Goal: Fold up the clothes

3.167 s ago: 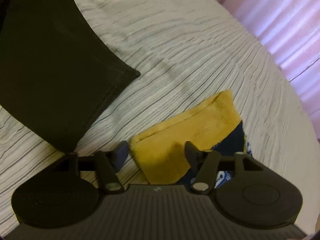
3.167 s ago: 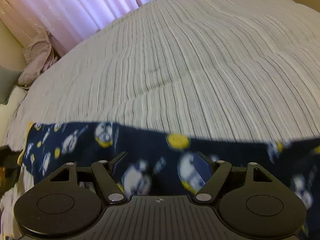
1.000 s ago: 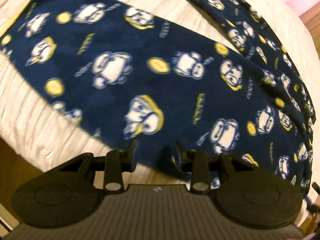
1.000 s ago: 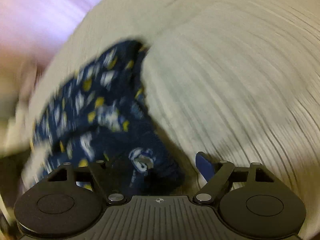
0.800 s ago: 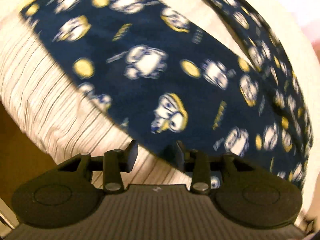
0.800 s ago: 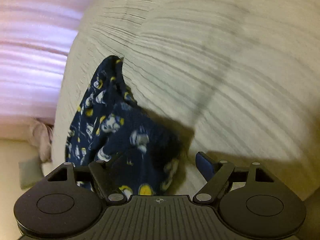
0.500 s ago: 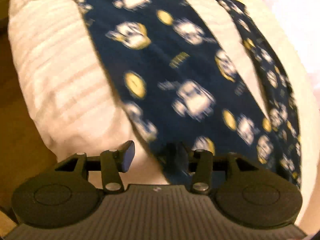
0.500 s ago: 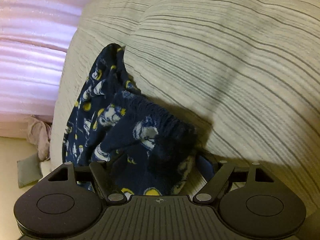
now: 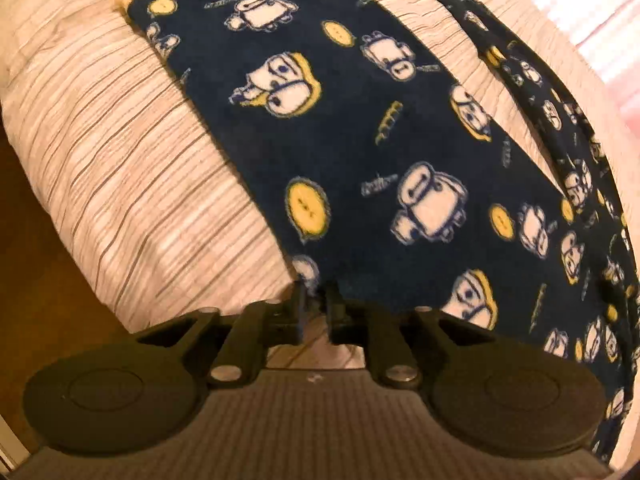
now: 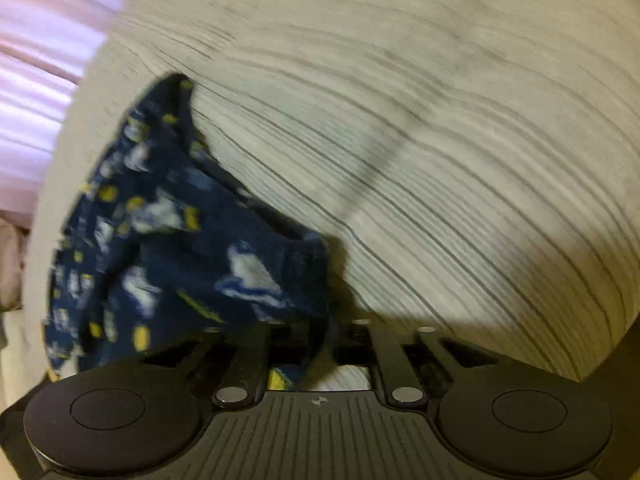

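Both claws are closing on the navy printed pyjama trousers [image 9: 360, 152] on the striped bed [image 9: 120, 168], left claw [image 9: 314, 300] pinching the near hem, right claw [image 10: 320, 320] the bunched waistband, likely readying a lift to fold.

the left gripper [image 9: 316, 300] is black plastic. it has two round flat discs, one on each side, and a ridged grey part in the middle. two shiny silver screws sit on its thin arms. the right gripper [image 10: 320, 332] looks the same, with a tiny round cross mark on its ridged part.
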